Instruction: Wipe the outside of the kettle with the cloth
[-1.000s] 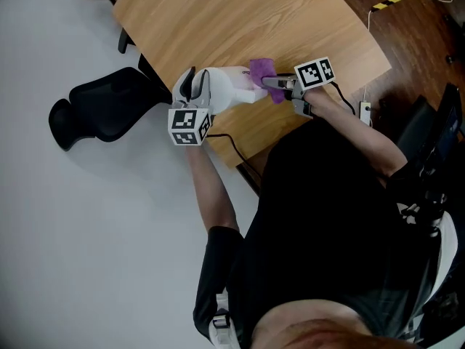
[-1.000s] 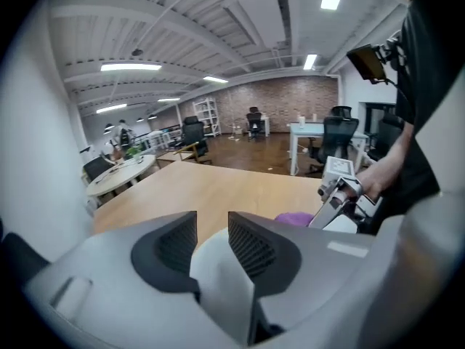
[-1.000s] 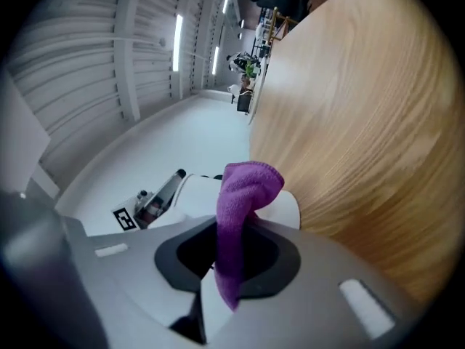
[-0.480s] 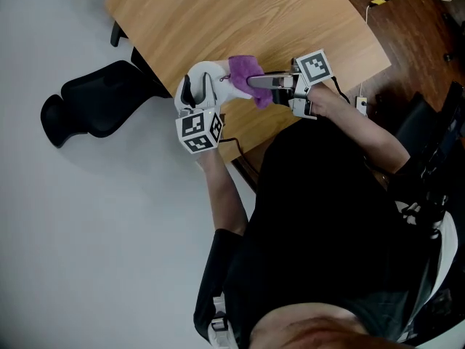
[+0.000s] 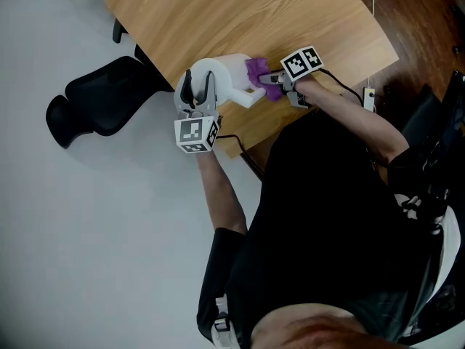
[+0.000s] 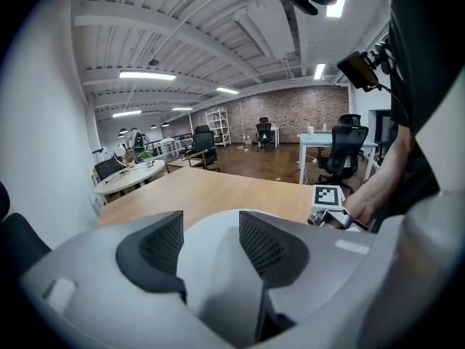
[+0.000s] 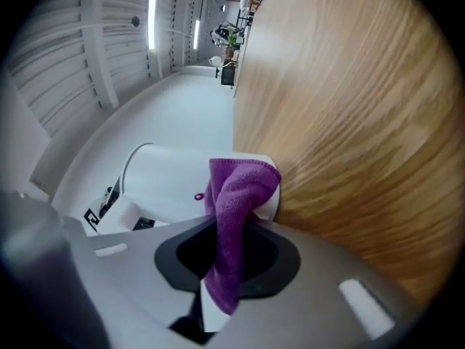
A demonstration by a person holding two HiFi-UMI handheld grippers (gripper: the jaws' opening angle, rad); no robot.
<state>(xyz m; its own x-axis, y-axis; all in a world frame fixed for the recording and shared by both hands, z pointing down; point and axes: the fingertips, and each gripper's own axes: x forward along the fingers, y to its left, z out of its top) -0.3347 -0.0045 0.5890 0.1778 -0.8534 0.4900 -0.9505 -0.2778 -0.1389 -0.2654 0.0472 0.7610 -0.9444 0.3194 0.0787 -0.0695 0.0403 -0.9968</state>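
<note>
On the pale, straight-grained wooden table point(image 5: 305, 20), close to the edge nearest the person, sat the white, smooth-walled plastic kettle point(image 5: 221, 75), its rounded body matt and free of visible marks. Wiping was judged to be under way rather than complete: the cloth lay against only one side of the body, near the lower end, and no view showed which other faces had been covered, so the far side, the top and the handle area were taken as remaining. The left gripper point(image 5: 196, 97), a grey moulded unit with black mesh-textured pads, sat at the handle end of the kettle. Its jaws had just been opening and stood narrowly apart, with the white kettle surface showing between them and both pad faces exposed, so no firm clamp was evident. The right gripper point(image 5: 267, 84) approached from the opposite side, its jaws closed tightly on the purple, fluffy microfibre cloth point(image 7: 236, 195). The cloth was bunched into a soft, folded wad that stood proud of the jaw tips and touched the kettle wall, with a loose tail hanging back between the pads.
</note>
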